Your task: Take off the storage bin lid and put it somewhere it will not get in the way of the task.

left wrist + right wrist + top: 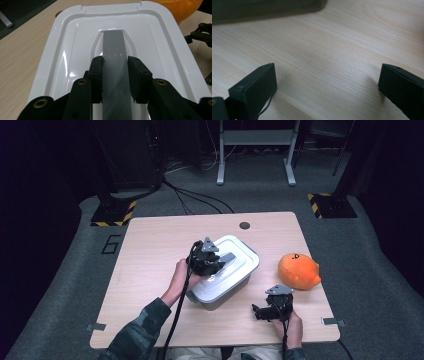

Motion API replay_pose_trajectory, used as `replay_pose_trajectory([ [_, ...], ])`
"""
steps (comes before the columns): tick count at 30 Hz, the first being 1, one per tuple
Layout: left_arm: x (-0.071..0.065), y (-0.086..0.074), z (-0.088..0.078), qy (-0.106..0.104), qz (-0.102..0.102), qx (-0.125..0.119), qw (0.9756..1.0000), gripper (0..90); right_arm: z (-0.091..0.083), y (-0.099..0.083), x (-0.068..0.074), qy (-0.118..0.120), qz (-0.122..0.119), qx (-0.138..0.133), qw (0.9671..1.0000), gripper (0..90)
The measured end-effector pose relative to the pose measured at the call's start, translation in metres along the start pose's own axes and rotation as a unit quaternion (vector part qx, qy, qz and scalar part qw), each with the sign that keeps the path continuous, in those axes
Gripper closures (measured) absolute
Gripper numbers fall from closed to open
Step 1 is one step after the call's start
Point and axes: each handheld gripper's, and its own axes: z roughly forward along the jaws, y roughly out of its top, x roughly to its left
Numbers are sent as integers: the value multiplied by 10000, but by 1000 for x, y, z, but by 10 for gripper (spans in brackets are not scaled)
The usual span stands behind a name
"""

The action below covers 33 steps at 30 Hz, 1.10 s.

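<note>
Plainly, your work centres on the white lid (62, 65) of the grey storage box (226, 295), which sits near the middle of the wooden table (150, 270). I can read no brand or label on the lid or the box; the one mark I can make out is a large "6" (111, 243) on the grey floor just off the table's left edge, and a small dark mark on the orange plush toy (299, 270) is too small to read.

Your left gripper (115, 77) is clamped on the grey handle (114, 47) that runs along the lid's middle: both black pads press its two long sides, with the strip between them. In the left gripper view the handle's long axis runs straight away from you, toward the lid's far short edge. In the high view the box lies aslant, its long axis going from near left to far right, with its far right end toward the toy. Your left hand (179, 279) sits at the box's near left end.

Your right gripper (272, 307) rests well apart from the box, near the table's front right edge. Its jaws stand wide apart with bare wood between them, gripping nothing. The toy lies on the table to the right of the box, beyond that gripper.
</note>
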Motion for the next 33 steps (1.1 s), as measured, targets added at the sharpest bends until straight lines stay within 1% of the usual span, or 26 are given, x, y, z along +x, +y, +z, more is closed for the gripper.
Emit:
replay_pose_trajectory([
  [2, -1, 1, -2, -27, -19, -31, 10000, 663, 0, 0, 0, -1, 17, -3, 10000, 11],
  [6, -1, 5, -6, 0, 38, -73, 10000, 663, 0, 0, 0, 1, 3, -8, 10000, 11],
  [9, 1, 6, -10, 7, 36, -108, 9999, 663, 0, 0, 0, -6, 6, -12, 10000, 11],
  [10, 2, 7, -11, 42, 62, -126, 9999, 663, 0, 0, 0, -2, 2, -10, 10000, 11],
  [11, 2, 7, -12, 23, 27, -120, 9999, 663, 0, 0, 0, -1, 6, -8, 10000, 11],
  [14, 4, 8, -15, 54, 17, -158, 9999, 663, 0, 0, 0, -1, 7, -8, 10000, 11],
  [16, 5, 9, -17, 76, 50, -145, 9999, 663, 0, 0, 0, 0, 8, -8, 10000, 11],
  [19, 6, 9, -18, 87, 37, -137, 9999, 663, 0, 0, 0, -1, 7, -8, 10000, 11],
  [20, 8, 9, -19, 107, 88, -138, 9998, 663, 0, 0, 0, 1, 6, -9, 10000, 11],
  [22, 8, 9, -20, 118, 38, -145, 9998, 663, 0, 0, 0, 0, 7, -8, 10000, 11],
  [24, 10, 9, -22, 132, 52, -144, 9998, 663, 0, 0, 0, 1, 13, -6, 10000, 11],
  [25, 10, 9, -23, 129, 3, -179, 9998, 663, 0, 0, 0, 2, 9, -8, 10000, 11],
  [26, 11, 9, -24, 139, 18, -188, 9997, 663, 0, 0, 0, 2, 9, -7, 10000, 11],
  [28, 12, 9, -25, 151, -13, -187, 9997, 663, 0, 0, 0, 1, 7, -7, 10000, 11],
  [29, 13, 8, -26, 176, 14, -195, 9997, 663, 0, 0, 0, 2, -1, -10, 10000, 11],
  [30, 13, 8, -27, 173, -32, -208, 9996, 663, 0, 0, 0, 1, 5, -8, 10000, 11],
  [31, 15, 8, -28, 199, 5, -201, 9996, 663, 0, 0, 0, 1, 6, -8, 10000, 11],
  [33, 16, 8, -29, 211, -29, -212, 9995, 663, 0, 0, 0, 2, 2, -9, 10000, 11],
])
